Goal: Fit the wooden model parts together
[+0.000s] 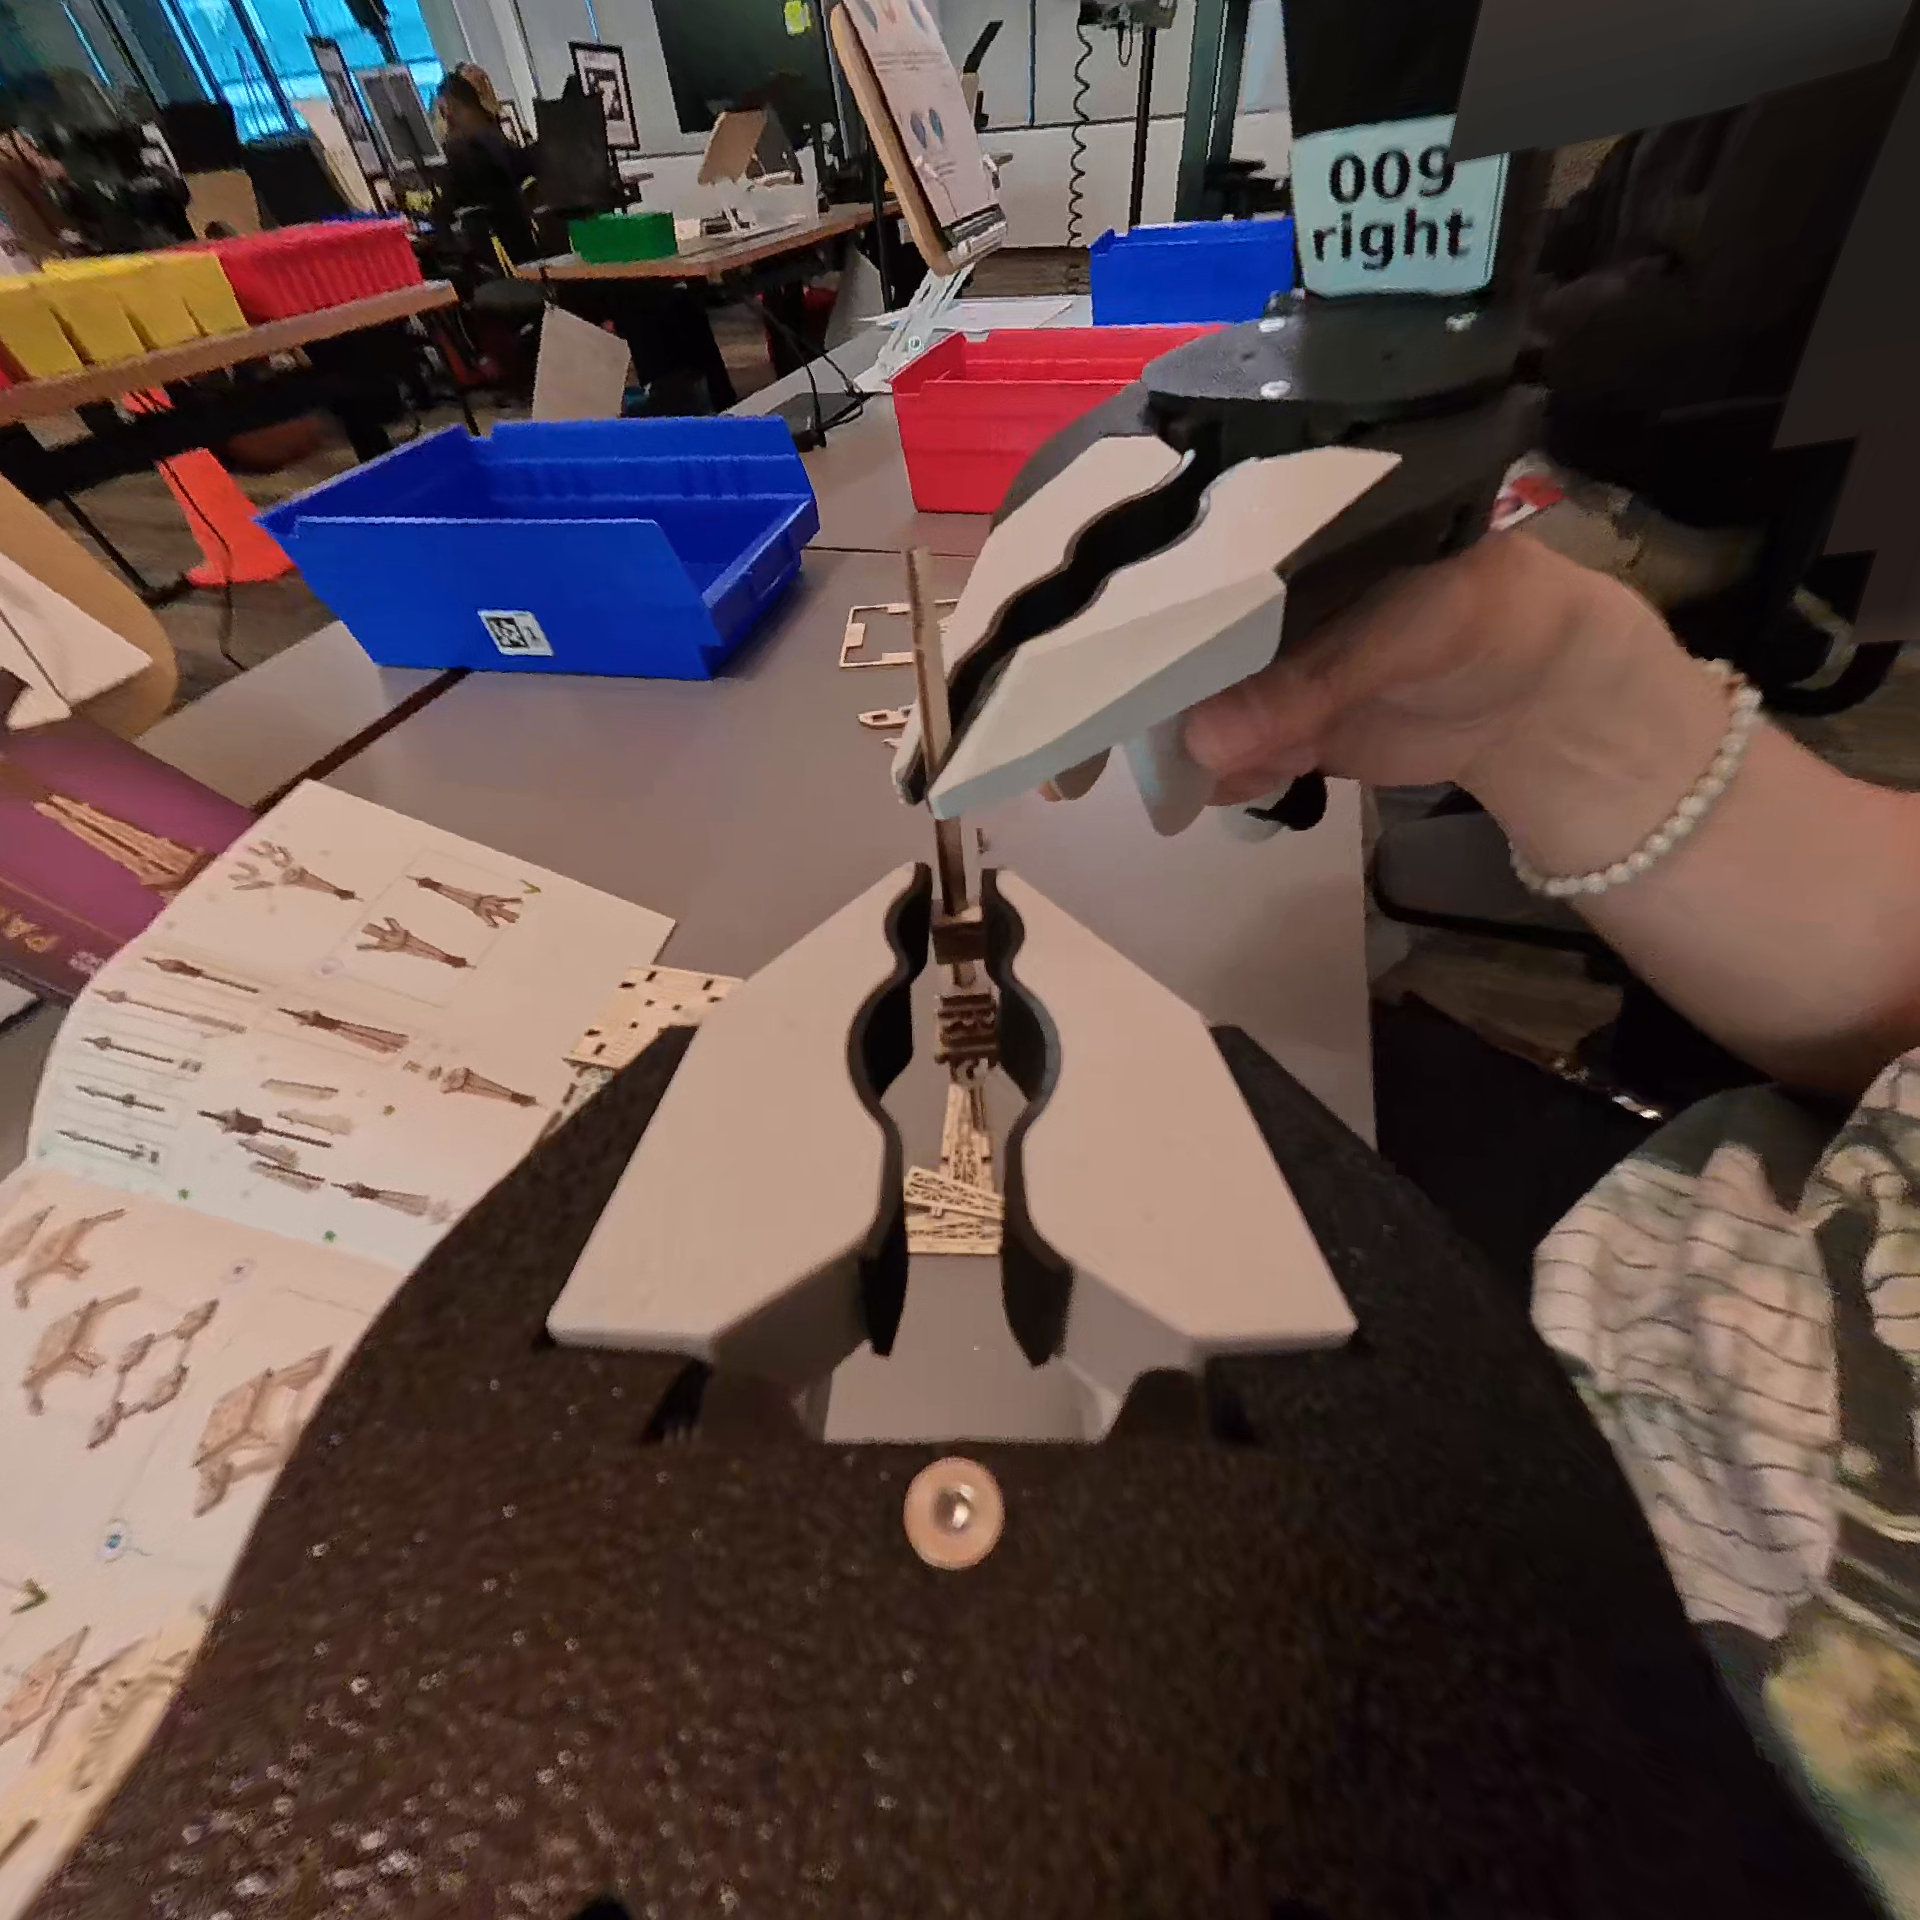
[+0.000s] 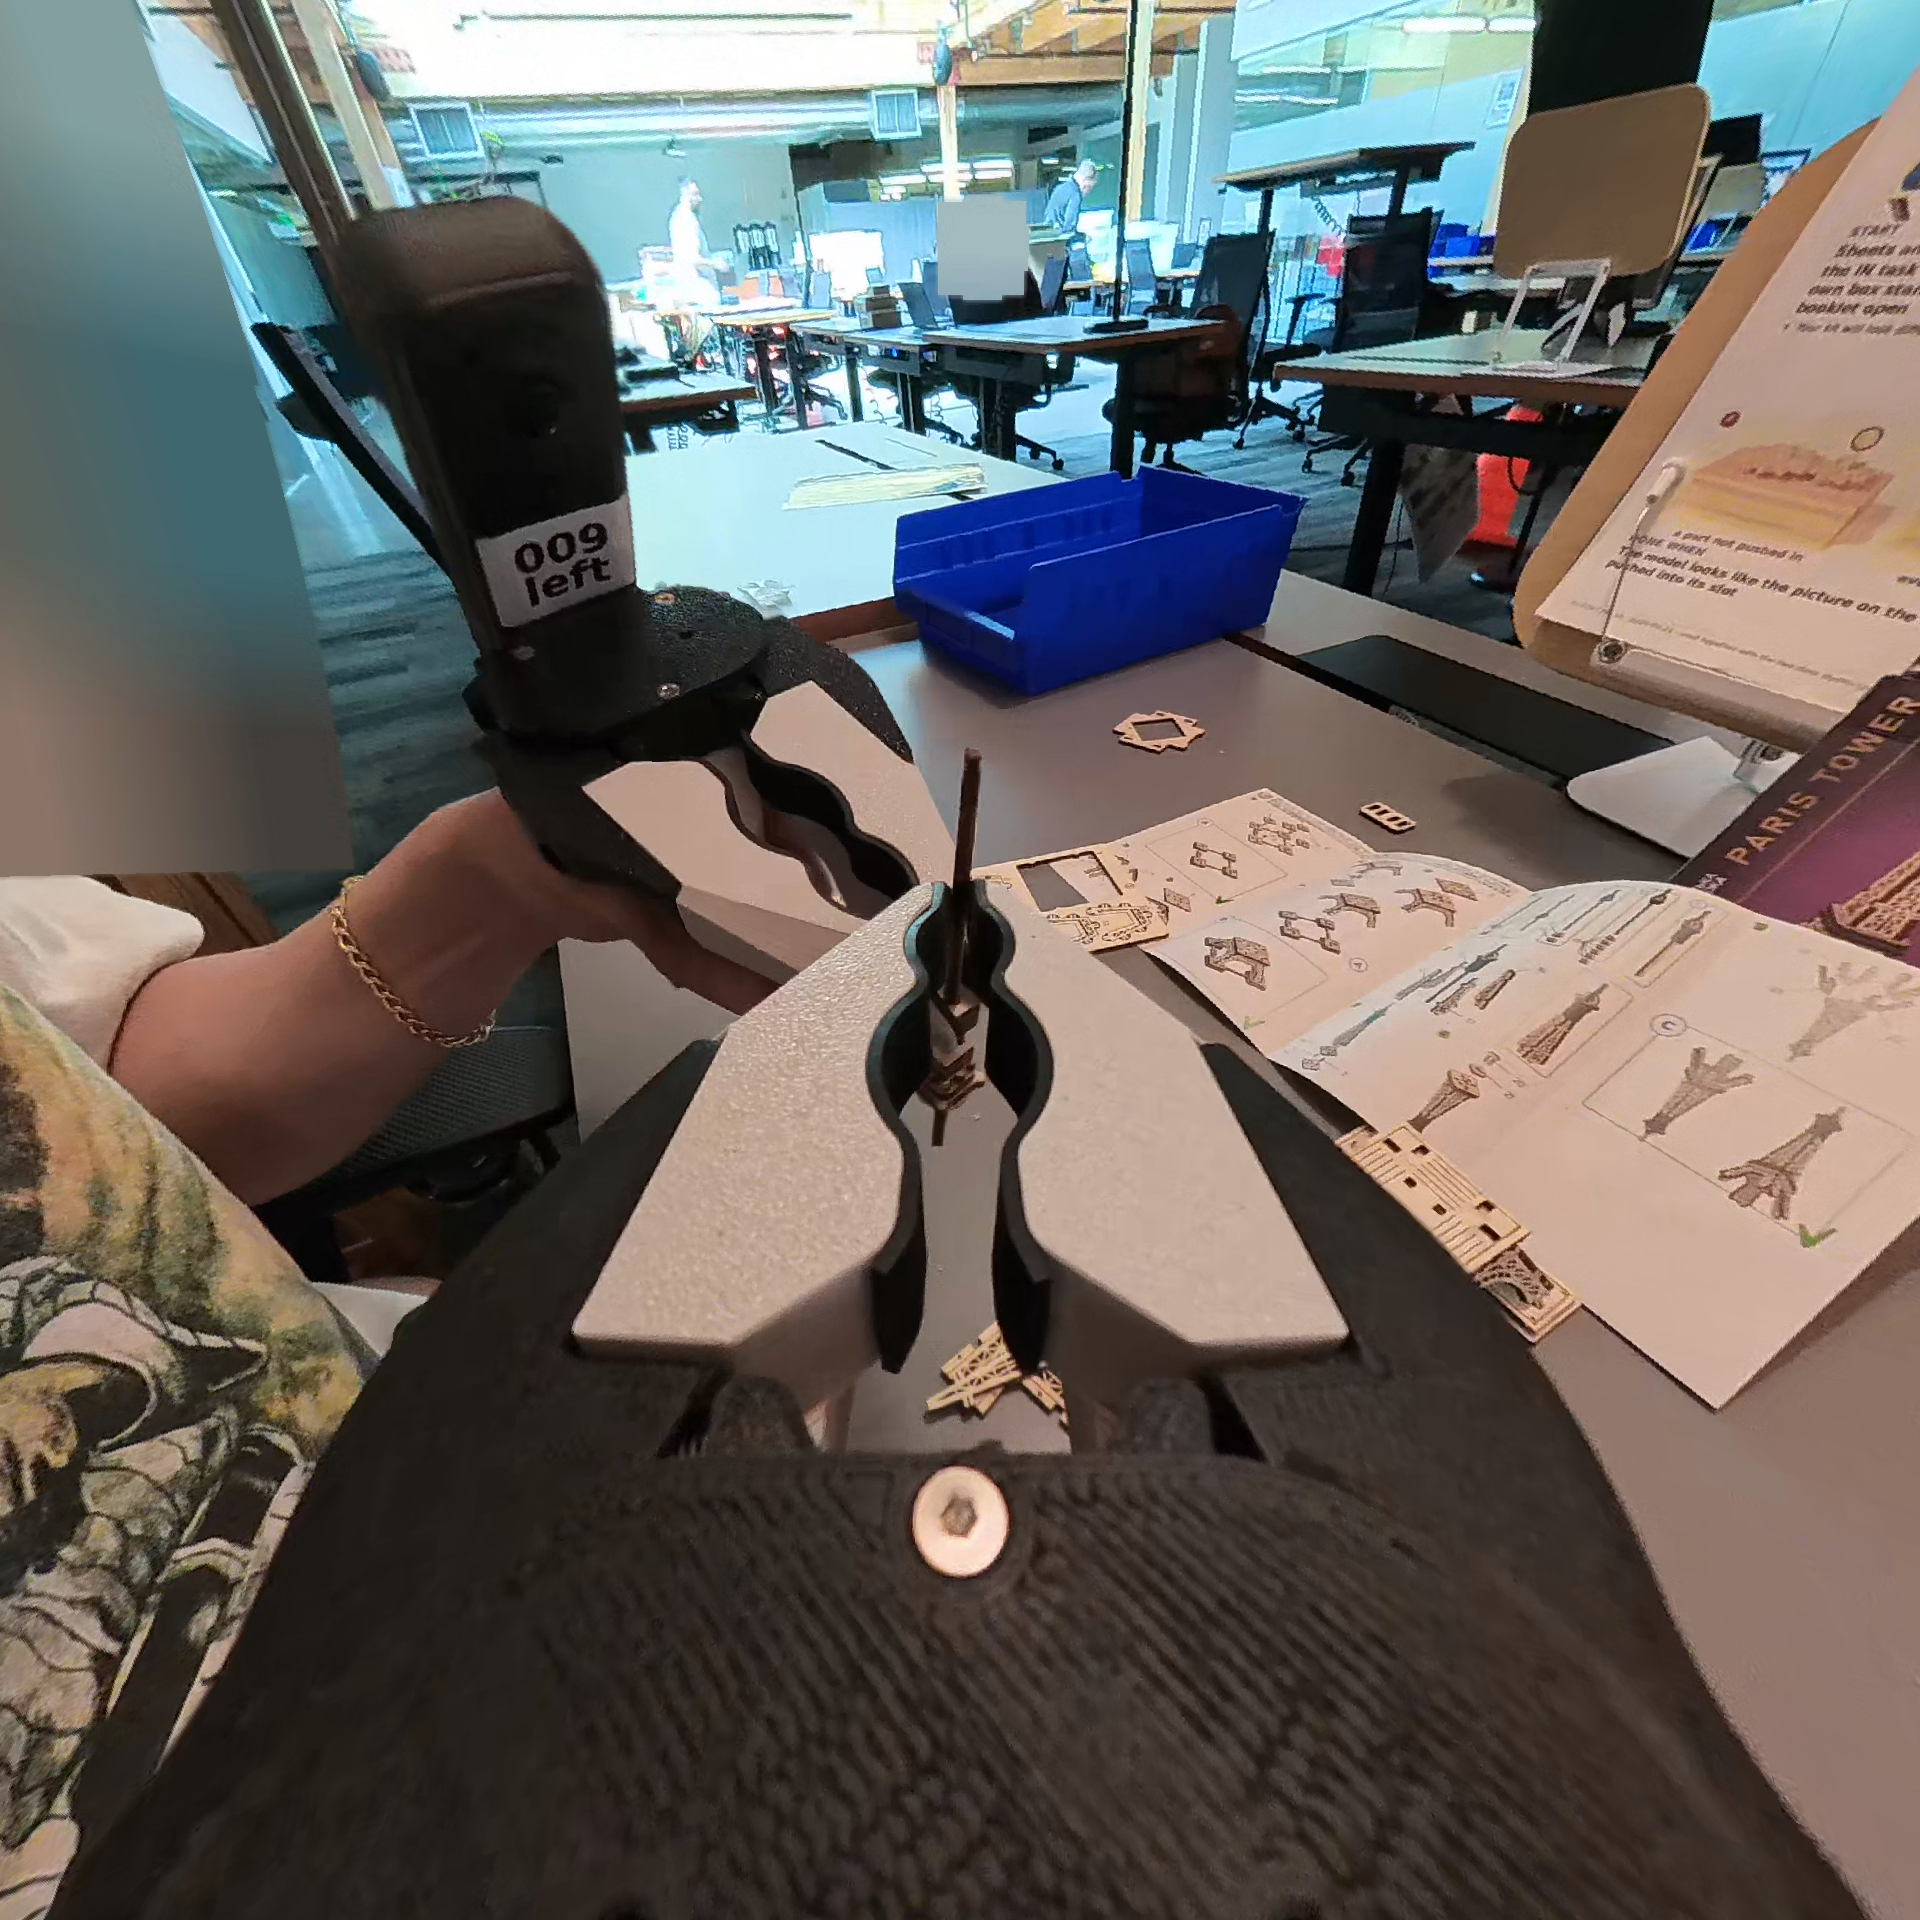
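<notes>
Both grippers meet on one slender wooden spire (image 1: 940, 727), held upright above the grey table (image 1: 644, 769). The left gripper (image 1: 951, 883) pinches the spire low down, its fingers drawn narrow just above the small stacked platform pieces (image 1: 964, 1029) threaded on the shaft, with a latticed tower section (image 1: 956, 1184) visible between the fingers below. The right gripper (image 2: 961, 914) is closed on the same spire higher up; in its own view the dark tip of the shaft stands clear above the fingertips. On the table lie the open instruction booklet (image 2: 1558, 1049), a flat lattice wall panel (image 2: 1455, 1216), a small square frame piece (image 2: 1158, 730), and a blue bin (image 2: 1091, 582) farther back. The step in hand appears to be seating the threaded pieces along the spire. To do it well, the two grips should stay in line along the shaft, so that force runs lengthwise and not sideways; the thin wood would likely snap under bending. One gripper should steady while the other slides, with light pressure and short travel.
</notes>
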The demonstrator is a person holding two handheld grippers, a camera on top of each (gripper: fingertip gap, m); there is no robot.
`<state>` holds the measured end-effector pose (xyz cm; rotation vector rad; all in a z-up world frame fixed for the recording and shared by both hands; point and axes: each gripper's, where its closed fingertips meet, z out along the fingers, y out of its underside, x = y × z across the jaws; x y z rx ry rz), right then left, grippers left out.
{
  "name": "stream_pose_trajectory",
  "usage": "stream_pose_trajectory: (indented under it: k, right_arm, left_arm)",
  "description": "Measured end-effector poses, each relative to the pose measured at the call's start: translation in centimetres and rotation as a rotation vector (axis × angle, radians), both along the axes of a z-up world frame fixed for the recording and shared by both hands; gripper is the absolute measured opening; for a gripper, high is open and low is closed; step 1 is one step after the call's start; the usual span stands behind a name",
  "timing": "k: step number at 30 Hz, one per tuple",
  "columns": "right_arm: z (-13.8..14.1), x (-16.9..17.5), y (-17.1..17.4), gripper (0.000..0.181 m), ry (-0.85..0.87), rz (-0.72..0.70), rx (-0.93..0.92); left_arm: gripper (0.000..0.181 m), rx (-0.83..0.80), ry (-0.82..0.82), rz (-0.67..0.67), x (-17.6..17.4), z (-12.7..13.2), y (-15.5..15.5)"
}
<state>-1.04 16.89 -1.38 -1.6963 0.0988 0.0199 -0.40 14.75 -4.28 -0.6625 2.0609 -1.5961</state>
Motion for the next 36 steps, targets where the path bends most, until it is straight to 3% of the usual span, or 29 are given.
stream_pose_trajectory:
  k: [2,4,7,12,17,22,25,30,36]
  right_arm:
    - [0.3,-0.1,0.1,0.0,0.003,0.008,0.024]
    - [0.6,-0.1,0.0,0.0,0.04,0.026,0.043]
    - [1.1,0.3,-0.6,0.0,0.131,0.048,0.109]
    - [1.4,0.1,-0.8,0.0,0.197,0.087,0.163]
    - [1.8,-0.3,-0.8,0.0,0.194,0.119,0.194]
    - [1.6,-0.1,-0.9,0.0,0.154,0.107,0.179]
    - [1.5,-0.3,-1.0,0.0,0.159,0.128,0.176]
    - [1.7,-0.1,-0.9,0.0,0.146,0.117,0.185]
    - [1.1,-0.2,-0.5,0.0,0.045,0.063,0.101]
  left_arm:
    - [0.009,-0.044,0.015,-0.011,-0.1,0.5,0.1]
    - [0.026,-0.048,-0.008,0.007,0.0,0.8,0.7]
    - [0.029,-0.036,-0.022,0.012,-0.2,1.1,1.3]
    - [0.022,-0.086,-0.032,-0.02,-0.8,2.2,0.4]
    - [0.008,-0.035,-0.016,-0.013,-0.4,1.1,-0.7]
    - [0.009,0.015,-0.004,0.004,-0.3,0.4,-0.3]
    - [0.023,0.015,-0.013,0.029,-0.1,0.6,0.1]
    - [0.004,-0.051,-0.055,0.016,-0.5,2.1,0.0]
    - [0.002,-0.049,0.013,0.008,-0.5,1.2,0.1]
